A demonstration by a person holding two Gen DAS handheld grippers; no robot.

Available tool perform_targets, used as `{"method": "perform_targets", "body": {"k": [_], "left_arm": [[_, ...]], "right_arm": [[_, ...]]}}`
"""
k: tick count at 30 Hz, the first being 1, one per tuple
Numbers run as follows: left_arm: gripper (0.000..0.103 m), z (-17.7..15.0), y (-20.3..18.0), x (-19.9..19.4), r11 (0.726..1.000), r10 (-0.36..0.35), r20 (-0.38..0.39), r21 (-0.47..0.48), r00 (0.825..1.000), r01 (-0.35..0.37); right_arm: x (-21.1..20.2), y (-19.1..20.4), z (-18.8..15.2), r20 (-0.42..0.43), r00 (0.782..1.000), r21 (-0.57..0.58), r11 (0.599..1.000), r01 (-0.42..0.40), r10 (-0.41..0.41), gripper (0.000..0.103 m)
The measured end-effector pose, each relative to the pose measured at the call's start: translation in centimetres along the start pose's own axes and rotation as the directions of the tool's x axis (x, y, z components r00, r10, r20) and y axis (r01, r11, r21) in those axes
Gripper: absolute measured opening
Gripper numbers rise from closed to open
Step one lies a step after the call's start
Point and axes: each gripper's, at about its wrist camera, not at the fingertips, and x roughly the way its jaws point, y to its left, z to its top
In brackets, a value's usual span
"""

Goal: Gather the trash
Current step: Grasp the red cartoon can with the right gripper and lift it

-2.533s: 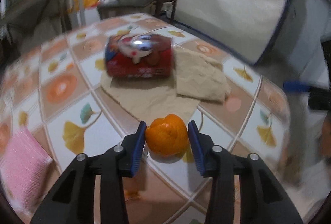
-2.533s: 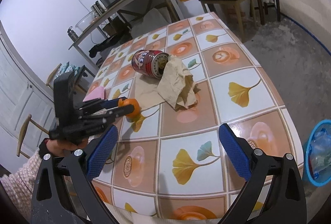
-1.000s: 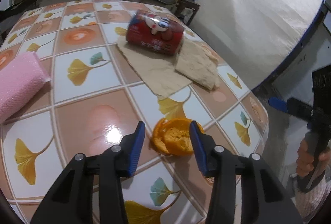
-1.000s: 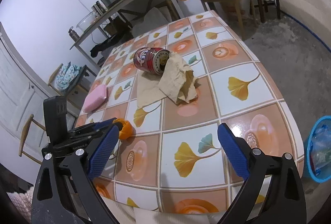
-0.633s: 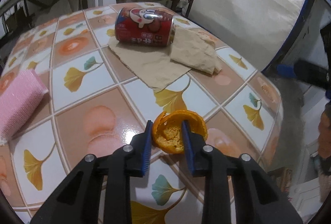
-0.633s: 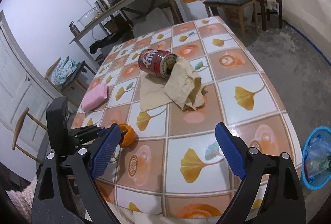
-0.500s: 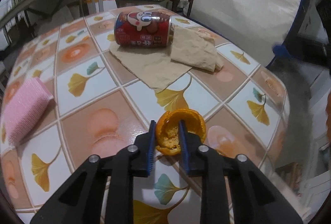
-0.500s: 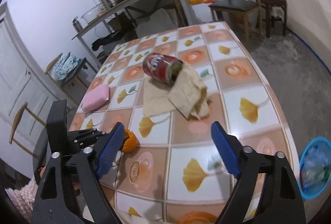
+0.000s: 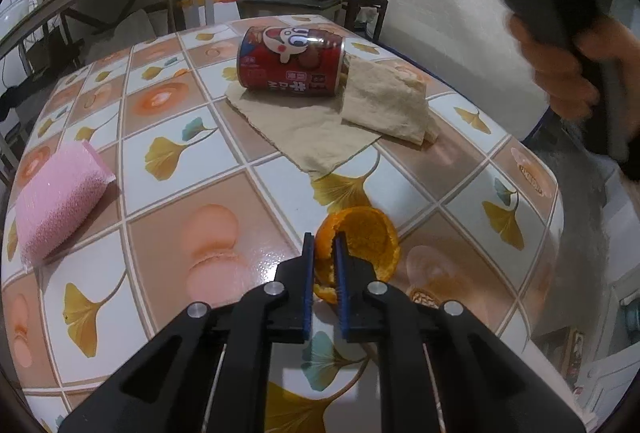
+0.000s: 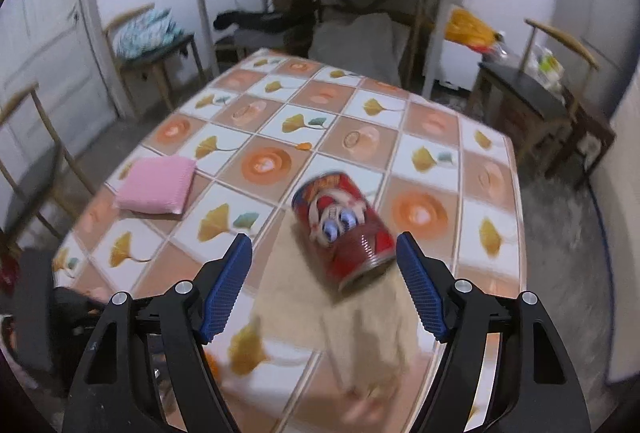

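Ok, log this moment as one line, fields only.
left tongs: shut on orange peel, on the table | right tongs: open, framing red can | can on its side on brown paper

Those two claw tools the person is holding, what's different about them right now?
The left gripper has its fingers pinched shut on the rim of the orange peel; the right gripper is spread wide and holds nothing. The left one sits low at the table, while the right one faces the red can lying on its side on brown paper. Both have black frames and blue ribbed pads.
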Motion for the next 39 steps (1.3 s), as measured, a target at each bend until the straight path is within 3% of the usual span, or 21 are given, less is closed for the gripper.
{"method": "perform_targets", "body": {"k": [7,13,15,23,34,39], "left_arm": [[0.009,-0.1,0.4,0.0,0.999,-0.017,0.000,-0.031,1.000,0.017],[0.009,0.0,0.4,0.0,0.999,-0.020,0.000,-0.033,1.000,0.020],[0.009,0.0,0.4,-0.1,0.999,-0.019,0.003,-0.032,1.000,0.019],[0.008,0.0,0.4,-0.3,0.999,-0.007,0.010,-0.035,1.000,0.008],[0.007,0.3,1.0,-1.0,0.999,0.020,0.024,-0.044,1.000,-0.019],[0.007,0.4,1.1,-1.4,0.999,0.028,0.035,-0.044,0.999,-0.027]], "right_arm": [[5.7,0.2,2.0,-0.132,0.988,-0.116,0.991,0.070,-0.085,0.072],[8.5,-0.1,1.6,-0.212,0.972,-0.145,0.987,0.075,-0.105,0.072],[8.8,0.0,1.4,-0.221,0.970,-0.142,0.988,0.066,-0.097,0.068],[8.3,0.6,1.0,-0.196,0.973,-0.170,0.982,0.085,-0.118,0.063],[6.3,-0.3,1.8,-0.132,0.985,-0.110,0.989,0.096,-0.110,0.057],[5.4,-0.5,2.0,-0.110,0.990,-0.083,0.993,0.080,-0.089,0.046]]}}
